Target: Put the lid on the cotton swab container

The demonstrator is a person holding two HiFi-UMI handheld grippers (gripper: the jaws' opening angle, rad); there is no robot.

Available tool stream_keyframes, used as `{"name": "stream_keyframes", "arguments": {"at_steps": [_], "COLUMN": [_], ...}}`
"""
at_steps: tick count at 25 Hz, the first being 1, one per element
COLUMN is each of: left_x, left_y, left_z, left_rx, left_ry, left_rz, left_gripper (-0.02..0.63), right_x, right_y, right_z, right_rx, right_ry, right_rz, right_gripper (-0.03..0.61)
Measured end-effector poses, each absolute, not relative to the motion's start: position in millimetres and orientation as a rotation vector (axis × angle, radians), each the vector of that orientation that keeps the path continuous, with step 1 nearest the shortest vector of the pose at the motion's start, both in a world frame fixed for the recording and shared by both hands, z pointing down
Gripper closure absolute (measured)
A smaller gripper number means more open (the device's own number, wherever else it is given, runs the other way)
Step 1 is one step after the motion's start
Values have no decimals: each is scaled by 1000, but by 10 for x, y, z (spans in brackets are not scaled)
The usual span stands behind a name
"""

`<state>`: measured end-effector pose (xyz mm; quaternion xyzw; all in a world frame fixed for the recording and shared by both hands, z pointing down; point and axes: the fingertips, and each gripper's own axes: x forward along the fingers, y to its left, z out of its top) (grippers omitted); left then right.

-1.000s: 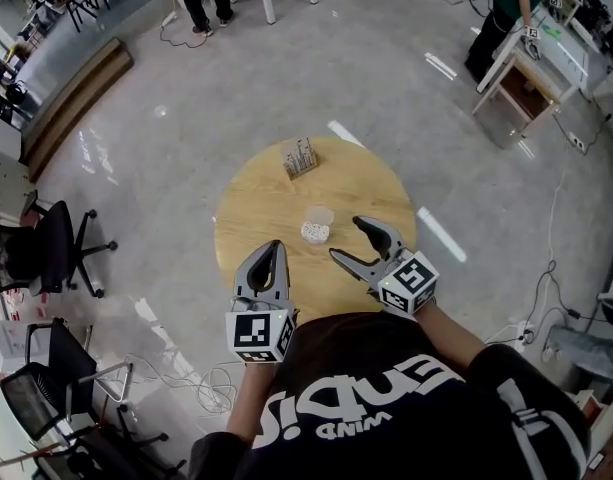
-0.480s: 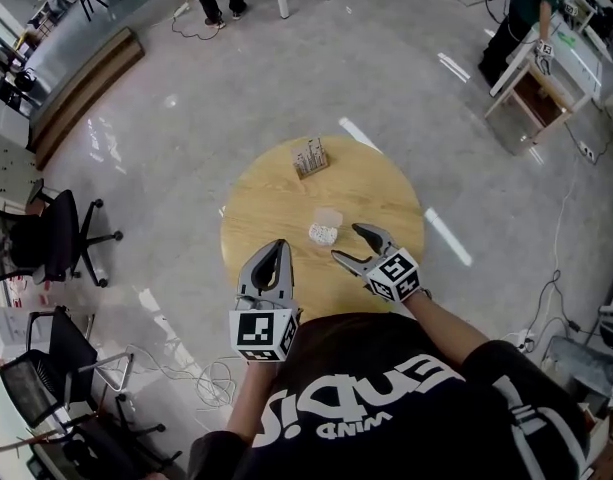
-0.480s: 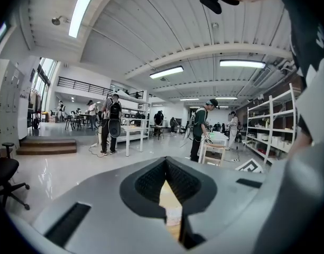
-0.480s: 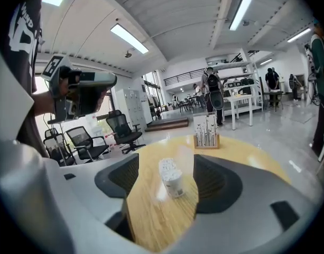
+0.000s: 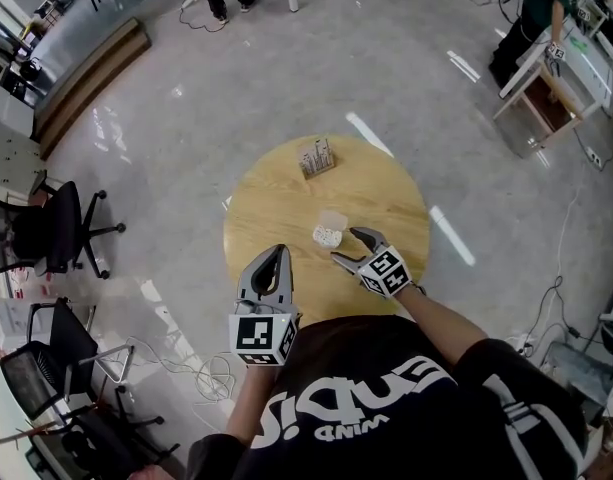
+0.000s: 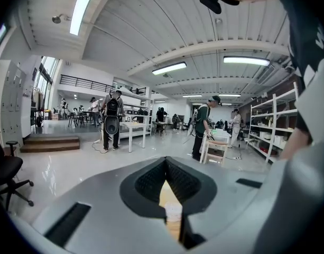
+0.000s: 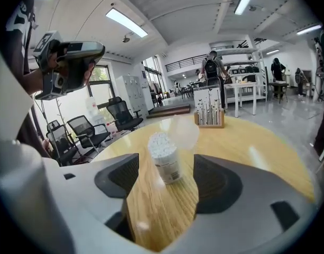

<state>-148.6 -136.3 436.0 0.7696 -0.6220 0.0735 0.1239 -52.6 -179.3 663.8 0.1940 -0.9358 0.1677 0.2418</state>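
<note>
One cotton swab container (image 5: 327,236), upright on the round wooden table (image 5: 271,203), about mid-table and slightly toward the near right. The top is open, packed with white swab heads, with a label on the side wall.

The lid (image 5: 333,218) is off. It's clear and round, sitting just behind the container on the far side. Can't tell if the two touch, or whether the lid lies flat or leans.

Right gripper (image 5: 346,245): jaws wide apart, nothing between the pads. The container stands just ahead of the tips, lined up with the gap and untouched. The gripper is low over the tabletop and angled down.

Left gripper (image 5: 275,255): jaws closed together and empty. Its own view shows only a thin sliver of tabletop through the slit below the tips. It's held over the near edge of the table, left of the container and well apart from it.

Further out, a small wooden holder box (image 5: 316,156) with a dark plant print stands at the far edge of the table, well apart from the container. The floor around is glossy grey, with black office chairs (image 5: 51,233) off to the left. People stand at benches in the background.
</note>
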Motion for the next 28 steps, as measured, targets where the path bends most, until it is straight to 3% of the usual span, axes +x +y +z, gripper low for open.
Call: {"name": "stream_keyframes", "arguments": {"at_steps": [15,23,28], "left_x": [-1562,-1574,-1563], "left_y": [-1396,-1425,-1445], "left_z": [4452,4464,4492], "left_rx": [2210,2204,2200], "left_ry": [-1799,-1793,-1791], "left_rz": [236,236,244], "left_gripper": [603,603,603], "right_x": [-720,-734,-718], "right_y": [-1885,-1860,-1850], "right_z": [6927,6957,6963], "right_rx": [540,486,462], "right_ry": [-2492,-2482,-2482], "right_rz": [473,453,428], "right_gripper": [279,351,362]}}
